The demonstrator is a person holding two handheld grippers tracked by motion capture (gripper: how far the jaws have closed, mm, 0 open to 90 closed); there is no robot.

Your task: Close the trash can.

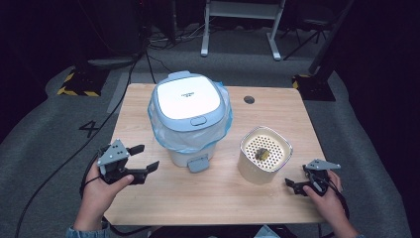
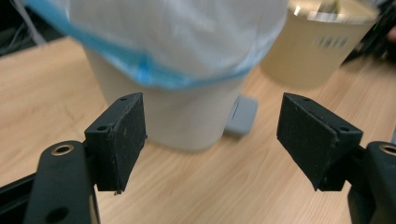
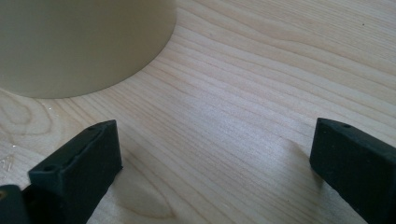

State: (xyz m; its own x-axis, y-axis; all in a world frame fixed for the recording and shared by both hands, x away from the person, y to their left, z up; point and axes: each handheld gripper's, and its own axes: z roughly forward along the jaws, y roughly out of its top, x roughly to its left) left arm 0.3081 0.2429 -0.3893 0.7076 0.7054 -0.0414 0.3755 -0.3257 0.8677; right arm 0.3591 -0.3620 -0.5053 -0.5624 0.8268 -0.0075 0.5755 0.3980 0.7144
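Both grippers open and empty beside the two bins.

High view: lidded pedal bin [image 1: 190,119] with blue-edged liner is set mid-table; cream basket [image 1: 264,154], just right of it, is seen holding a dark scrap. Left gripper [image 1: 143,157] is held wide, near the bin's left; right gripper [image 1: 293,184] near the table's [image 1: 218,198] front edge. Left gripper view: jaws are spread wide, nothing between; bin base and grey pedal [image 2: 241,115] are framed ahead, bare wood between. Right gripper view: jaws are spread wide over bare wood, basket wall [image 3: 79,42] close ahead.
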